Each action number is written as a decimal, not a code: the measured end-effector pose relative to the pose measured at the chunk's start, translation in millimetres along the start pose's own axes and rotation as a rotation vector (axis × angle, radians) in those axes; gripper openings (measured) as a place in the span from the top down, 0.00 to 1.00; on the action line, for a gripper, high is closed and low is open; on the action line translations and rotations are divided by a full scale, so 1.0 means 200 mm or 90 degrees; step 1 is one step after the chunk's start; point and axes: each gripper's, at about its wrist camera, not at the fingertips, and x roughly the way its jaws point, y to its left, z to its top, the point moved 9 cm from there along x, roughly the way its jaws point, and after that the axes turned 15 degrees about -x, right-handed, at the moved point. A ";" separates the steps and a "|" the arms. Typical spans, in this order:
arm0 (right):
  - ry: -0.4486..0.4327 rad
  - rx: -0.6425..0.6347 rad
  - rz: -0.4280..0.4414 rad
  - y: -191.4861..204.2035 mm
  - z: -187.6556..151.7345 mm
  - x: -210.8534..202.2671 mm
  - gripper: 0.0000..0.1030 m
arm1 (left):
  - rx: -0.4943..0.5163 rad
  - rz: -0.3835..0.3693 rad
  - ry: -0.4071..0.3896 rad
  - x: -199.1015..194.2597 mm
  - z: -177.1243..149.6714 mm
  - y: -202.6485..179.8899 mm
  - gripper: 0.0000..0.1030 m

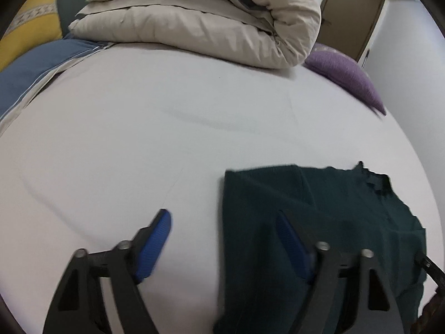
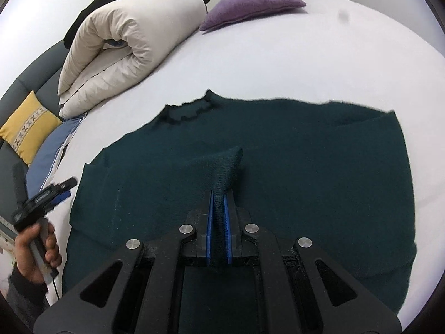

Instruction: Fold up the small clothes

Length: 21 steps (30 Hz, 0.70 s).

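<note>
- Here the dark green sweater (image 2: 278, 150) lies spread flat on the white bed sheet (image 2: 333, 55), its frilled neckline (image 2: 189, 111) pointing toward the far side of the bed.
- A sleeve cuff (image 2: 222, 172) is drawn up over the sweater's middle; the right tool (image 2: 218, 208) is clamped on it, blue pads pressing the knit from both sides.
- The left tool (image 1: 222, 239) hangs with its jaws apart and nothing held; one finger is over bare sheet, the other over the sweater's left edge (image 1: 224, 222).
- In the right wrist view a hand (image 2: 36, 253) holds the left tool's grip just off that same edge.
- Bare sheet lies open beyond the neckline and to the right of the sweater.
- Farther out, a folded beige duvet (image 2: 116, 50) sits at the far left, a purple cushion (image 2: 250, 2) beside it, both well apart from the sweater.
- A yellow cushion (image 2: 27, 128) and a blue pillow (image 2: 47, 158) lie at the bed's left border.
</note>
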 end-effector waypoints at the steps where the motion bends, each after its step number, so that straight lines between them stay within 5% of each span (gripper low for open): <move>1: -0.001 -0.013 -0.004 0.02 0.00 -0.02 0.94 | 0.005 0.007 0.007 0.04 0.01 -0.01 0.40; 8: 0.014 -0.022 -0.027 -0.01 0.01 0.00 0.94 | 0.032 0.027 0.000 0.15 0.01 0.00 0.89; 14: 0.020 0.032 -0.034 -0.13 -0.07 0.08 0.96 | 0.047 0.041 -0.022 0.17 0.02 0.01 0.91; 18: 0.014 0.049 -0.005 -0.13 -0.07 0.07 0.92 | 0.017 0.009 -0.052 -0.01 0.05 0.05 0.87; 21: -0.011 0.065 0.022 -0.11 -0.05 0.02 0.89 | 0.004 -0.040 -0.052 -0.19 -0.02 0.08 0.64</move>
